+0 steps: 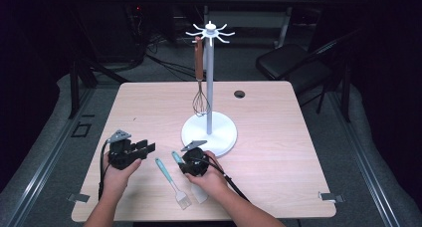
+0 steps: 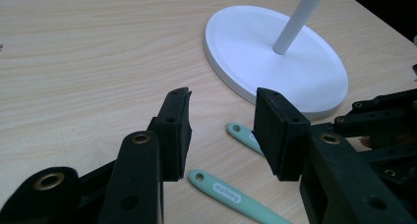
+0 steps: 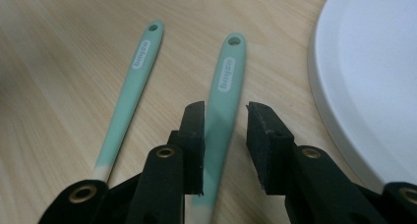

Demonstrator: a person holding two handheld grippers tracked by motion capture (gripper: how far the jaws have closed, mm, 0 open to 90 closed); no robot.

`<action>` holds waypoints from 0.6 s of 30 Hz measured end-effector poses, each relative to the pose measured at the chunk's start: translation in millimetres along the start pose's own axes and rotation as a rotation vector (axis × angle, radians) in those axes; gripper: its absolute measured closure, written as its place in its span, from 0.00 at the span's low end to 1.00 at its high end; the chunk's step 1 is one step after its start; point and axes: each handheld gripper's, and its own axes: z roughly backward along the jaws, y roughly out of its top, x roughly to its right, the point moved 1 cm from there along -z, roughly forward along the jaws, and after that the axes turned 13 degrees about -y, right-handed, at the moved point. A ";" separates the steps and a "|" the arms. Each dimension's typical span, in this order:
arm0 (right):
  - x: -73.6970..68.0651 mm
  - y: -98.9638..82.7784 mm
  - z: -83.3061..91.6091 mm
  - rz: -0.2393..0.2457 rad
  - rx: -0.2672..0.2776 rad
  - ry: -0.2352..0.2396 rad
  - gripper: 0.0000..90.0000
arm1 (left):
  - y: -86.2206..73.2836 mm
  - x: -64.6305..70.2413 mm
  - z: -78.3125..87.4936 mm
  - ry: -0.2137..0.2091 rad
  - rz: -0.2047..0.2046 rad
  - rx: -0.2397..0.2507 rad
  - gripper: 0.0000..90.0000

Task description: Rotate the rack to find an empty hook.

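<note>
Right gripper view looks down a mint handle (image 3: 222,116) lying between the right gripper's (image 3: 224,111) spread jaws; the left pad seems to touch or nearly touch it while the right pad stands clear, so nothing is pinched yet. A second mint tool, the brush (image 3: 129,96), lies just beside it on the table (image 3: 59,62). From the high view, both utensils rest near the front edge of the tabletop, the brush (image 1: 172,182) angled toward the front and the other handle (image 1: 176,157) poking out from under the right gripper (image 1: 185,160), close to the white stand base (image 1: 224,132). A whisk (image 1: 200,82) already hangs from the stand's top hooks, so the step in hand is likely picking up a utensil to hang it. To do that well, I would centre the handle between the pads, close low on the shaft and leave the hole end free for the hook. Closing off-centre could roll the slim handle away or nudge the brush. The right hand (image 1: 209,179) reaches in from the front edge, gripper tipped down and pointing away toward the left. The left hand (image 1: 117,179) holds the left gripper (image 1: 149,148) near the front left corner, roughly level, pointing toward the stand, jaws spread and empty above the table.
</note>
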 end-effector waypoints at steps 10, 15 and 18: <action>-15.0 2.3 -5.1 0.086 0.008 -0.083 0.82 | -0.6 -2.4 0.1 -0.002 0.002 -0.012 0.63; -14.8 2.4 -5.2 0.068 0.010 -0.084 0.83 | -2.2 -0.2 -4.9 -0.006 -0.003 -0.020 0.63; -12.6 2.9 -5.2 0.050 0.000 -0.064 0.84 | -2.5 2.0 -7.6 -0.011 -0.009 -0.026 0.63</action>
